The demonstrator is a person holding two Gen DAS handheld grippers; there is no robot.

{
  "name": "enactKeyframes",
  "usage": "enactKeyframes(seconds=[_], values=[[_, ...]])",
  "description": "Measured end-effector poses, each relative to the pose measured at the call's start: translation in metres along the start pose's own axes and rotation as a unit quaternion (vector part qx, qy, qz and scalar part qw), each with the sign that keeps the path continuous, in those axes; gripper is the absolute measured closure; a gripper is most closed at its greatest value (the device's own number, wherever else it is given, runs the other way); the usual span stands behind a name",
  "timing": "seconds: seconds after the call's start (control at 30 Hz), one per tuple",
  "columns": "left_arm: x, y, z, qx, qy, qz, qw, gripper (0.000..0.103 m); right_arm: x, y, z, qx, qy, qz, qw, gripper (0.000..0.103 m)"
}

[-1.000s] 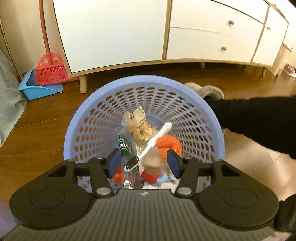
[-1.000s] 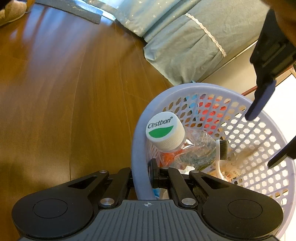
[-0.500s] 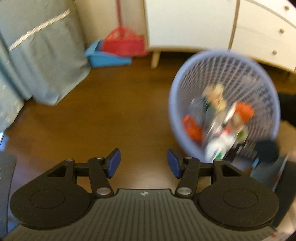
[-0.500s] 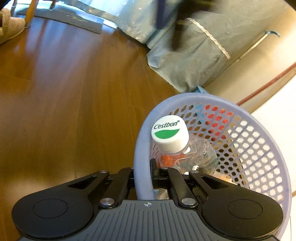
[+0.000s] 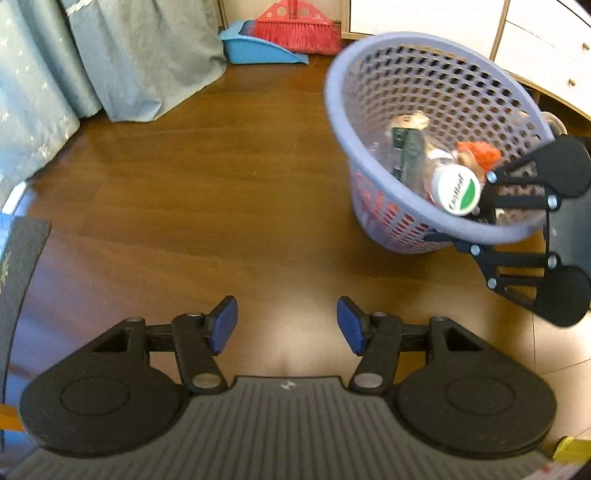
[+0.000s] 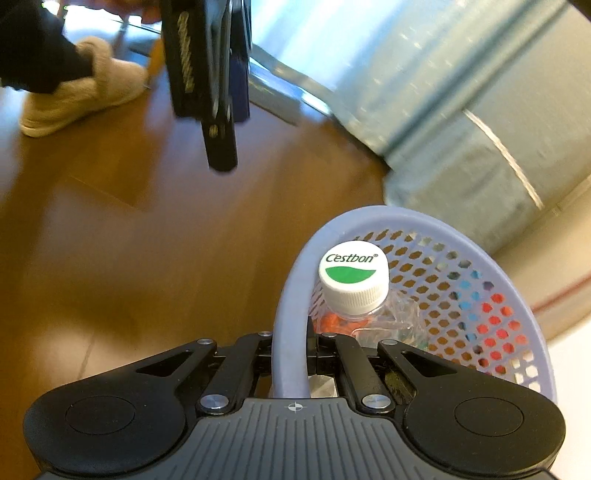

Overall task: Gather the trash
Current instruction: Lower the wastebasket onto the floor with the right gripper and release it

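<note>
A lilac mesh basket [image 5: 373,155] hangs tilted above the wood floor at the right of the left wrist view. It holds a clear bottle with a white-and-green cap [image 5: 456,188], an orange scrap [image 5: 480,153] and crumpled wrappers. My right gripper [image 5: 465,225] is shut on its near rim. In the right wrist view, the rim [image 6: 290,332] runs between the right gripper's [image 6: 290,349] fingers, with the bottle cap [image 6: 352,273] just behind. My left gripper [image 5: 286,325] stands open and empty over bare floor, left of the basket, and also shows as the left gripper [image 6: 207,74] hanging in the right wrist view.
A red broom [image 5: 295,26] and blue dustpan [image 5: 258,51] stand by the white cabinet [image 5: 535,33]. Blue-grey fabric [image 5: 129,55] hangs at the left, with a dark mat [image 5: 18,266] at the left edge. A person's slippered foot [image 6: 74,96] stands on the floor.
My left gripper has pulled back from above the basket and swung left, still open. The right gripper, still clamped on the rim, has moved the basket and it now tilts.
</note>
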State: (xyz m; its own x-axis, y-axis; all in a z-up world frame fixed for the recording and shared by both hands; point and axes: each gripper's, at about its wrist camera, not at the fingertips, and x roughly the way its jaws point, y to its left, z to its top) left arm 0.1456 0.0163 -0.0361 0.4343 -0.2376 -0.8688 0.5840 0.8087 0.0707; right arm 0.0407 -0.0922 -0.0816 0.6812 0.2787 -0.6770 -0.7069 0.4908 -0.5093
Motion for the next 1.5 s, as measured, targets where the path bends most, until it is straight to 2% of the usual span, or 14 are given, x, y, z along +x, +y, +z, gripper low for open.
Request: enactKeyframes(seconds=[0.2,0.37,0.47,0.57,0.63,0.7,0.77,0.83,1.13,1.37,1.5], values=[[0.001,0.016,-0.023,-0.019,-0.004,-0.001,0.9998,0.042,0.013,-0.015,0.019,-0.026,-0.032,0.064,0.997,0.102],[0.005,0.025,-0.029,-0.036,-0.008,0.005,0.9993,0.041,0.025,-0.032,0.031,-0.046,-0.059,0.115,0.991,0.101],[0.006,0.023,-0.028,-0.046,-0.008,0.001,0.9989,0.040,0.028,-0.031,0.033,-0.072,-0.064,0.123,0.988,0.100],[0.006,0.015,-0.029,-0.046,-0.008,-0.004,0.9989,0.037,0.021,-0.027,0.026,-0.072,-0.070,0.124,0.987,0.100],[0.006,0.007,-0.028,-0.042,-0.004,-0.007,0.9991,0.037,0.017,-0.026,0.022,-0.068,-0.064,0.120,0.988,0.098],[0.006,0.001,-0.028,-0.042,-0.003,-0.010,0.9990,0.037,0.009,-0.020,0.016,-0.070,-0.058,0.108,0.990,0.091],[0.003,-0.005,-0.027,-0.044,-0.002,-0.011,0.9990,0.037,0.006,-0.017,0.012,-0.073,-0.054,0.100,0.991,0.059],[-0.001,-0.011,-0.027,-0.047,-0.001,-0.010,0.9989,0.037,0.002,-0.017,0.007,-0.069,-0.055,0.088,0.992,0.044],[-0.022,-0.030,-0.027,-0.087,-0.012,0.005,0.9961,0.035,-0.035,-0.025,0.001,-0.040,-0.079,0.032,0.996,0.044],[-0.047,-0.041,-0.025,-0.124,-0.027,0.031,0.9914,0.016,-0.080,-0.042,0.010,0.079,-0.083,-0.003,0.993,0.044],[-0.059,-0.051,-0.025,-0.146,-0.036,0.044,0.9877,0.007,-0.104,-0.056,0.004,0.181,-0.061,-0.016,0.981,0.044]])
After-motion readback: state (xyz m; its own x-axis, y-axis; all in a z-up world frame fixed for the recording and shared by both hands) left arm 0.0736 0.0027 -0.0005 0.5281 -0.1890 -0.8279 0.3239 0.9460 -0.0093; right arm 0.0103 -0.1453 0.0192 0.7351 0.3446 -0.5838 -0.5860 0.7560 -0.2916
